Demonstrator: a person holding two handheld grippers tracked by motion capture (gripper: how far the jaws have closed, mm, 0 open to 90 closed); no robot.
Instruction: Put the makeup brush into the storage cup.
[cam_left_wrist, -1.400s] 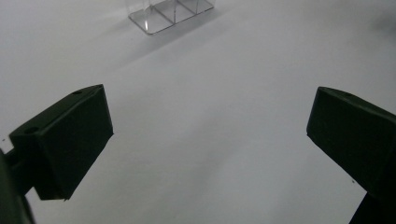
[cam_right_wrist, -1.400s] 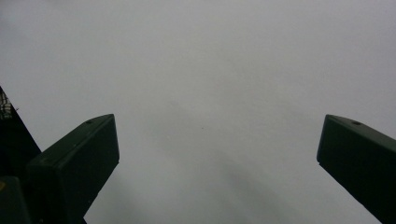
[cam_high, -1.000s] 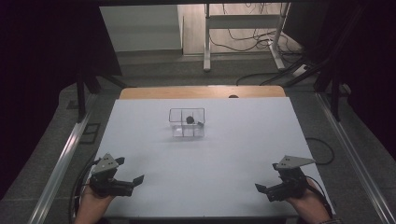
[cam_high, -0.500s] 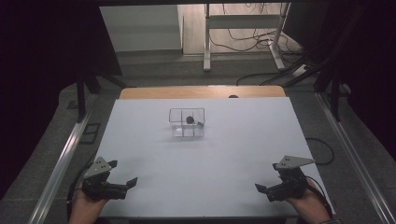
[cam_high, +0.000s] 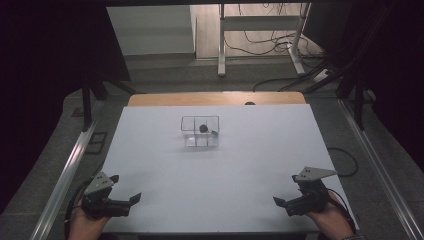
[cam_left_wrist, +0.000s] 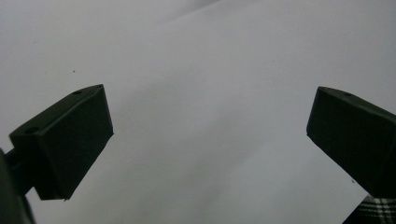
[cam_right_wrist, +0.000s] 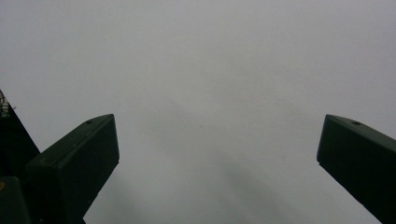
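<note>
Left gripper: it sits at the near left corner of the white table. A hand holds it. Its two black jaws are wide apart, with nothing between them.
Right gripper: it sits at the near right corner. A hand holds it too. Its jaws are also wide apart, with bare table between them.
Clear box: it stands on the far middle of the table, well away from both grippers and about halfway between their sides. It has little rooms inside.
Small dark thing: it lies inside the box, in a back room. It is too small to tell what it is.
</note>
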